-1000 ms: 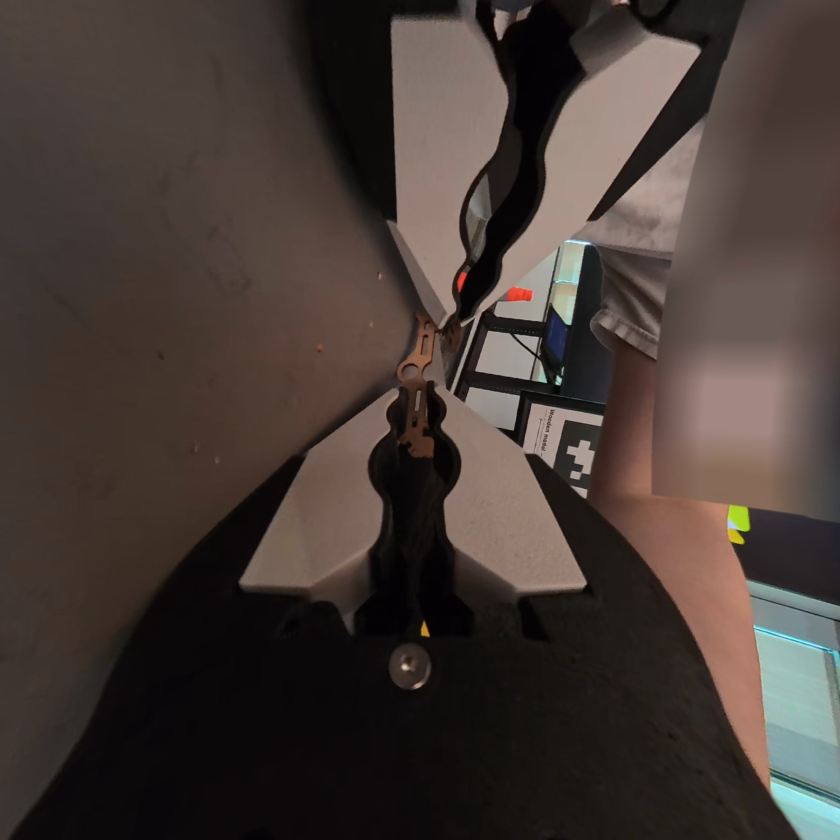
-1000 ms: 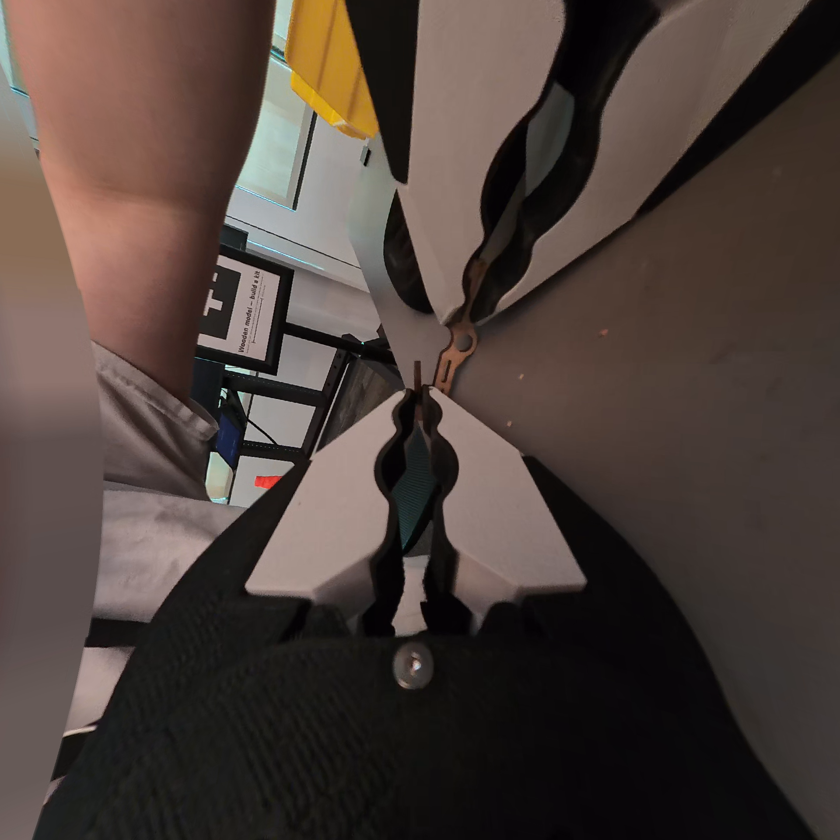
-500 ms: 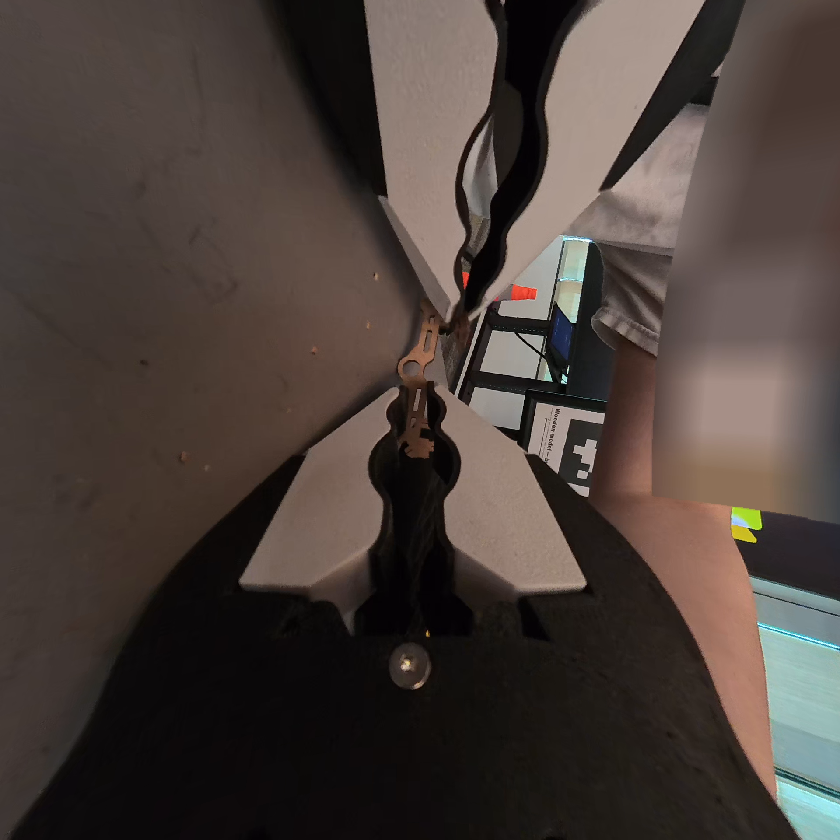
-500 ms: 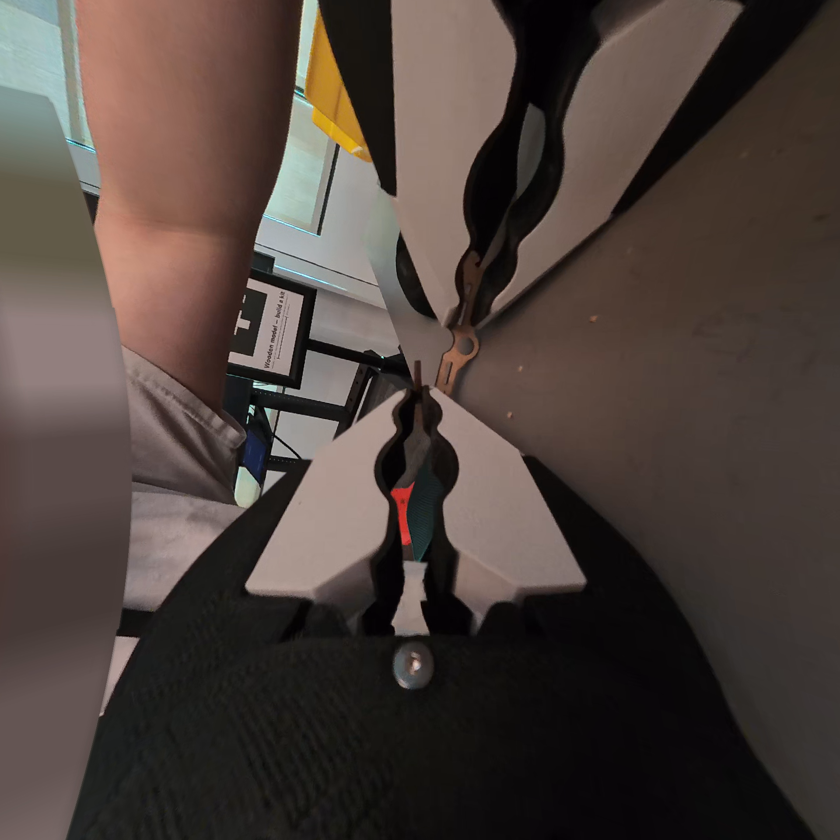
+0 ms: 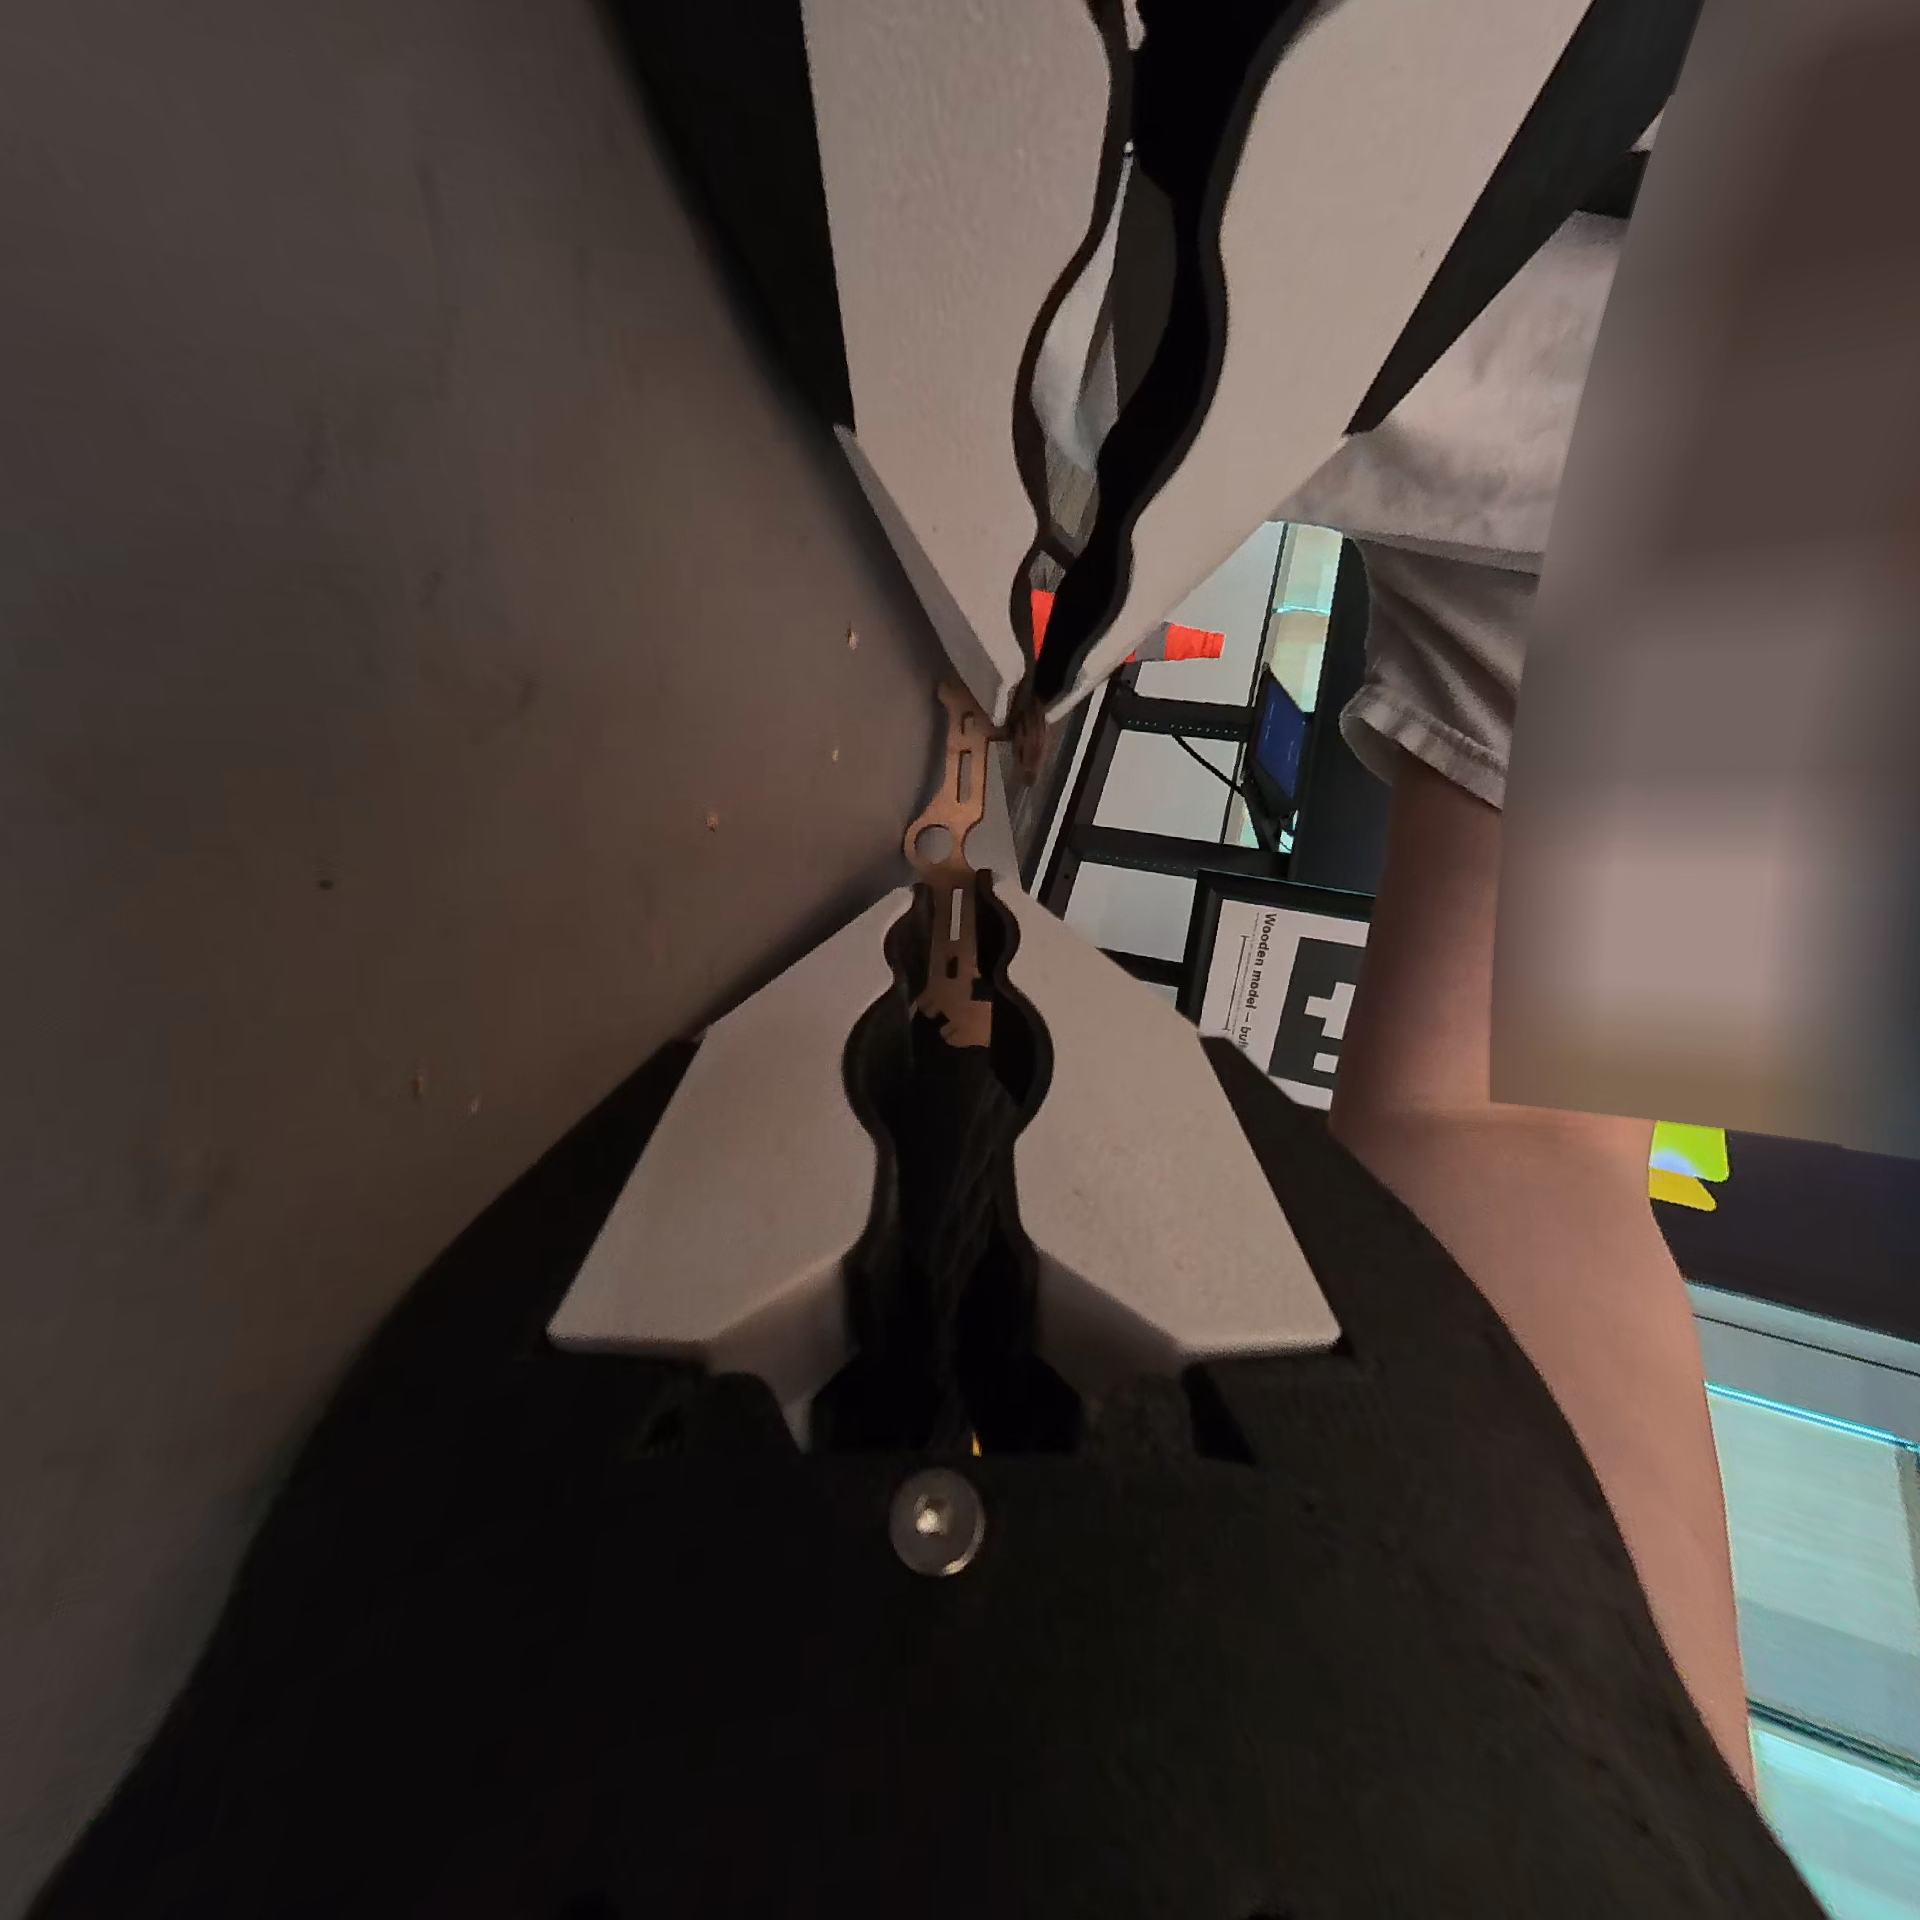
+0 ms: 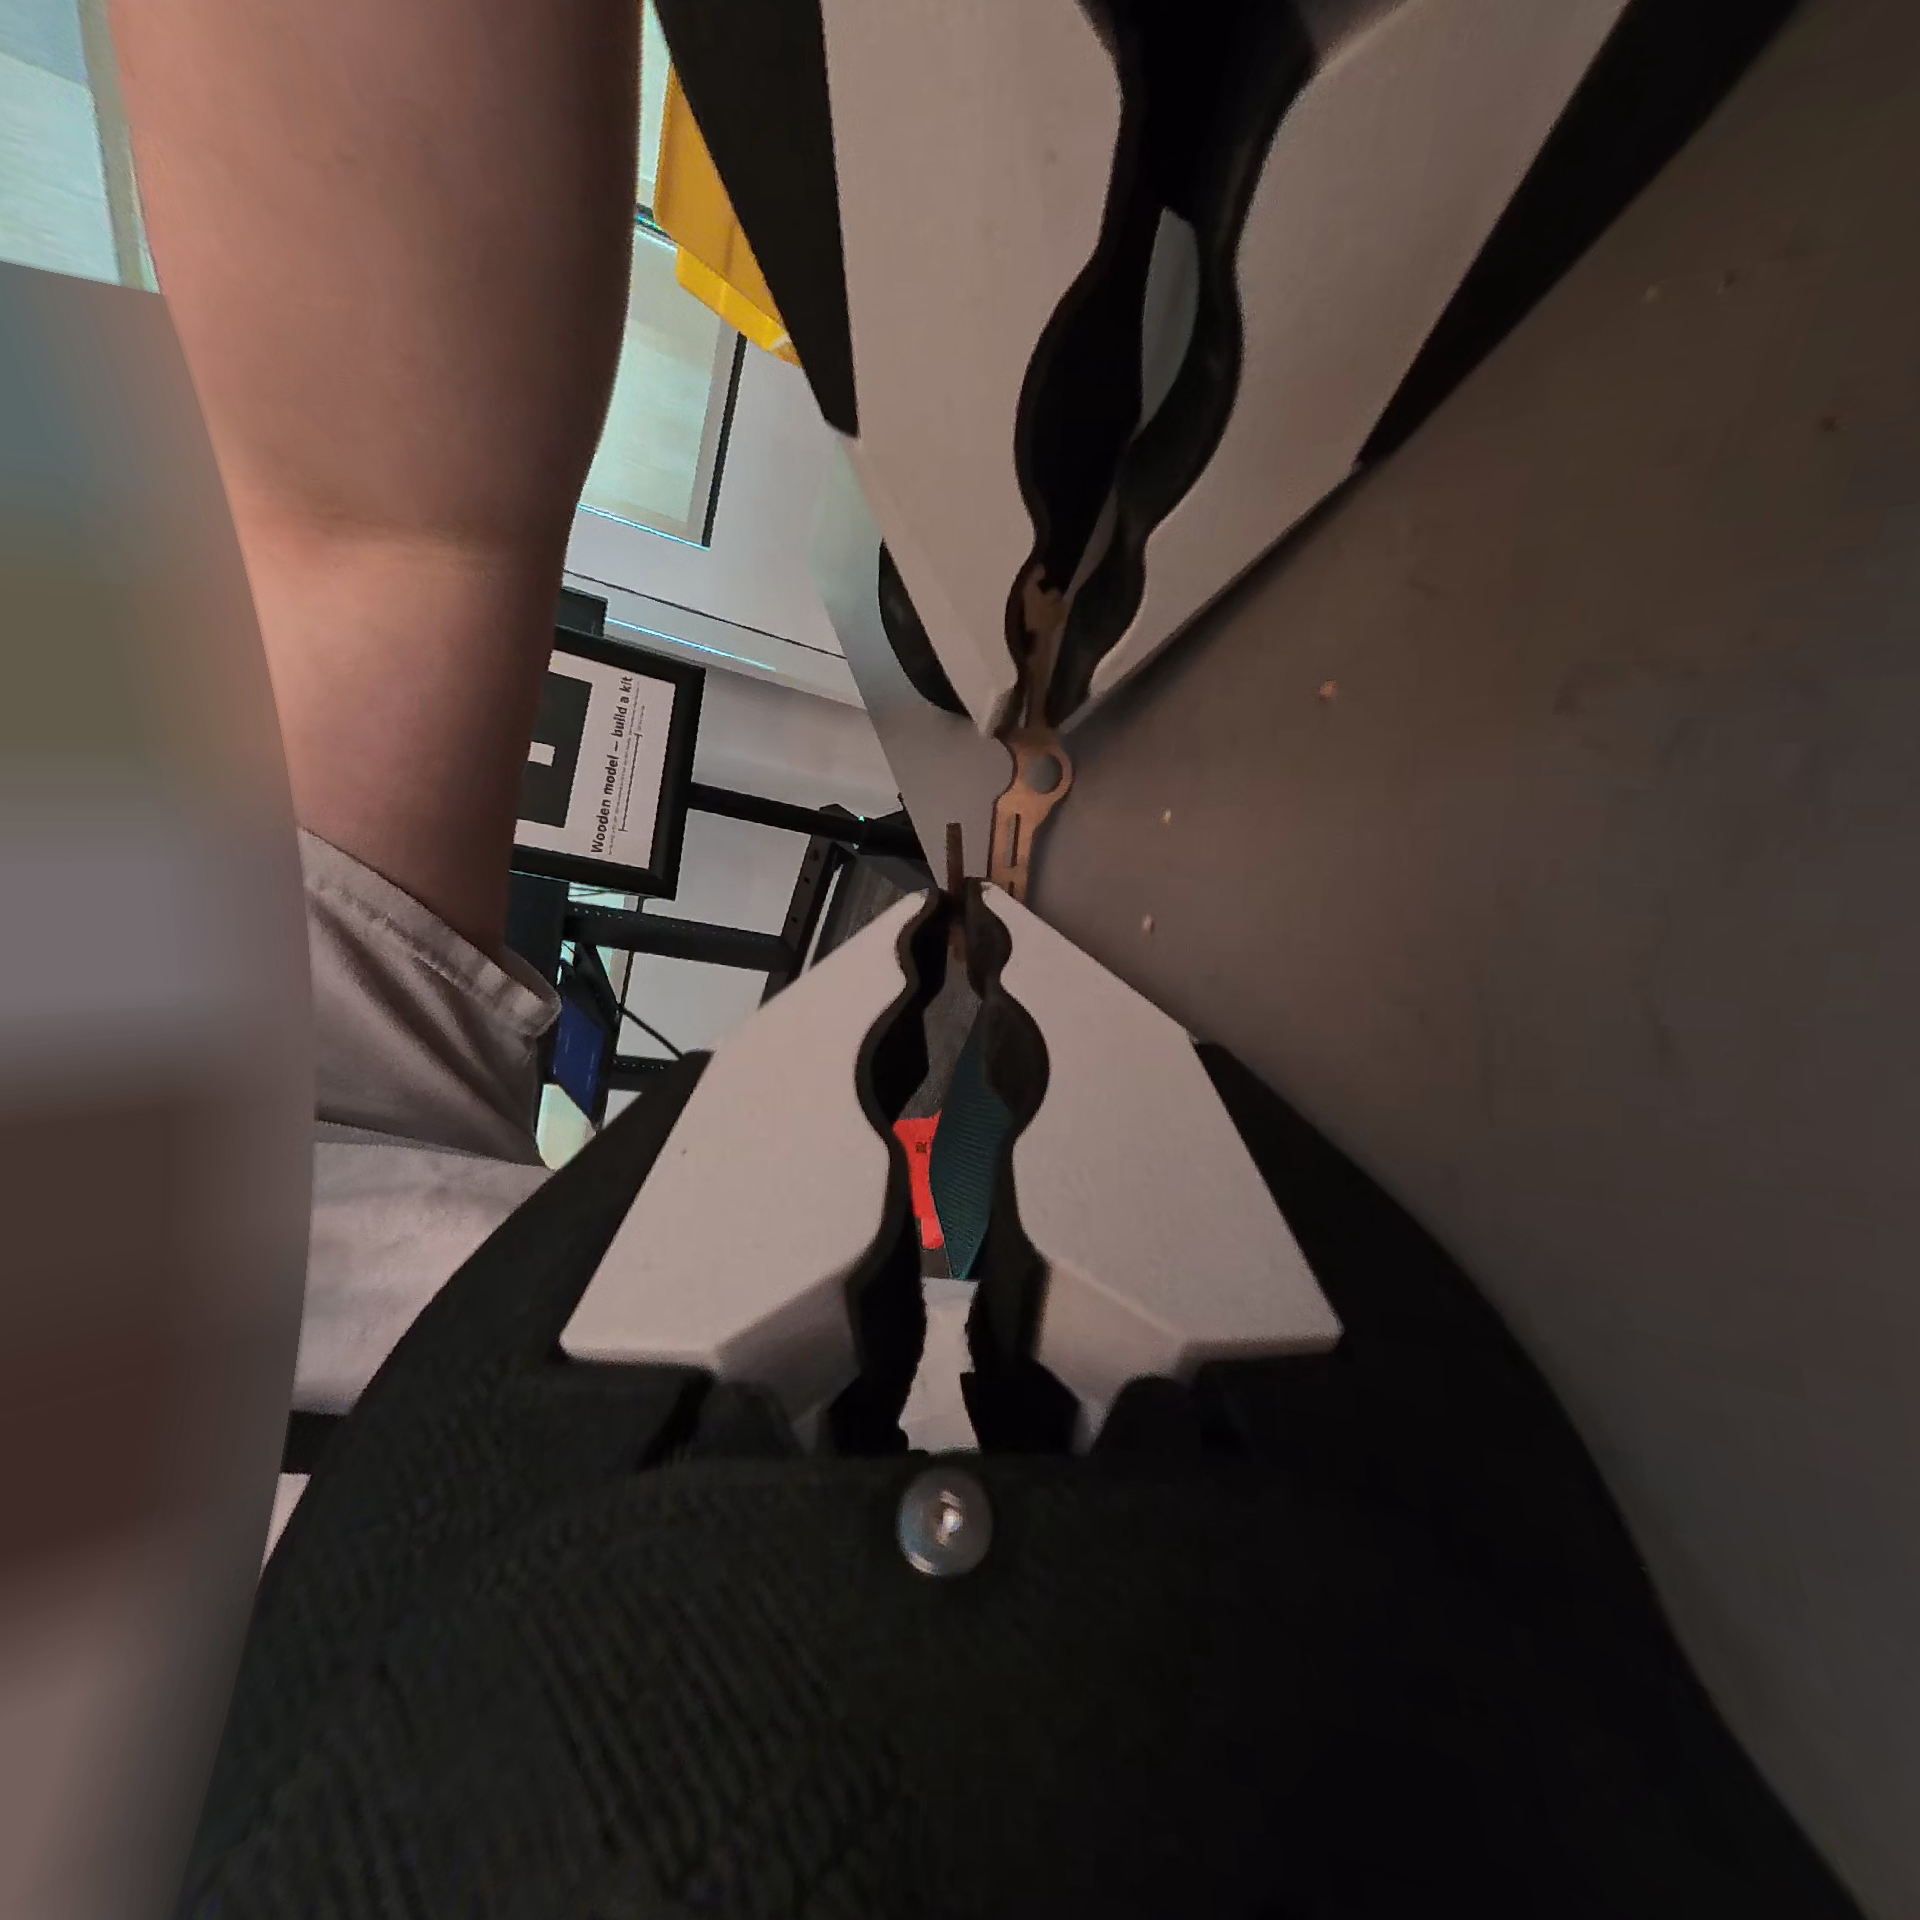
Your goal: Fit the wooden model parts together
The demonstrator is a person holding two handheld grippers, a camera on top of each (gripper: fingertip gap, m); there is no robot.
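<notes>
In the left wrist view my left gripper [image 5: 951,896] is shut on a flat wooden strip [image 5: 940,831] with a round hole and slots; the strip sticks out past the fingertips. My right gripper [image 5: 1023,712] comes in from the top, shut on a small wooden piece [image 5: 1029,740] that meets the strip's far end. In the right wrist view my right gripper [image 6: 961,896] pinches that thin piece [image 6: 956,847] edge-on, right beside the strip [image 6: 1023,821] held by the left gripper [image 6: 1023,717]. Both are held above the dark grey table [image 5: 364,623].
The person's bare arm [image 5: 1507,1351] and grey sleeve are close on one side, also in the right wrist view [image 6: 395,520]. A framed printed card [image 6: 603,779] stands behind on a black rack. Small wood crumbs lie on the table [image 6: 1507,831]. My two grippers' fingertips are within a few centimetres of each other.
The two grippers have drawn slightly closer, tip to tip. The strip and the small piece stay gripped and remain at each other's ends.
</notes>
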